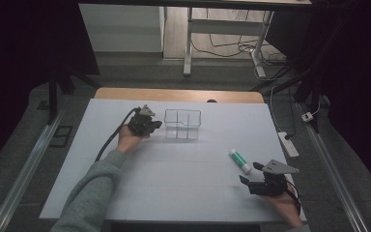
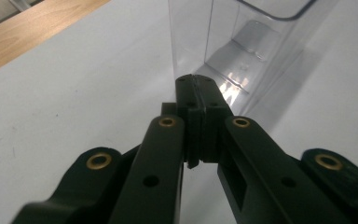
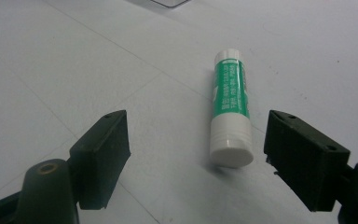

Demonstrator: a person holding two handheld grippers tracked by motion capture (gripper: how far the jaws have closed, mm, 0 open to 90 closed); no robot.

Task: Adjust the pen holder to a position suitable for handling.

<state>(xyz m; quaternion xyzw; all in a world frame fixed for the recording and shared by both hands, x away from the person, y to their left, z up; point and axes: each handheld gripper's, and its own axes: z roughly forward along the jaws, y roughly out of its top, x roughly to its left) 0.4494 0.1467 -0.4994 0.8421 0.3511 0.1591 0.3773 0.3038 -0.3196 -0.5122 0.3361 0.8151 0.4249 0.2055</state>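
A clear plastic container (image 1: 182, 124) with inner dividers stands at the back middle of the white table. My left gripper (image 1: 158, 124) is shut right at its left wall. In the left gripper view the closed jaws (image 2: 196, 83) end at the container's near corner (image 2: 242, 42), with nothing seen between them. A green and white glue stick (image 1: 240, 161) lies flat at the front right. My right gripper (image 1: 250, 172) is open just in front of it. In the right gripper view the glue stick (image 3: 230, 116) lies ahead between the open jaws (image 3: 200, 140), nearer the right one, untouched.
The white table top (image 1: 174, 179) has a wooden strip (image 1: 178, 94) along its far edge. A power strip (image 1: 288, 143) and cables lie on the floor to the right. Desk legs (image 1: 188, 43) stand beyond the table.
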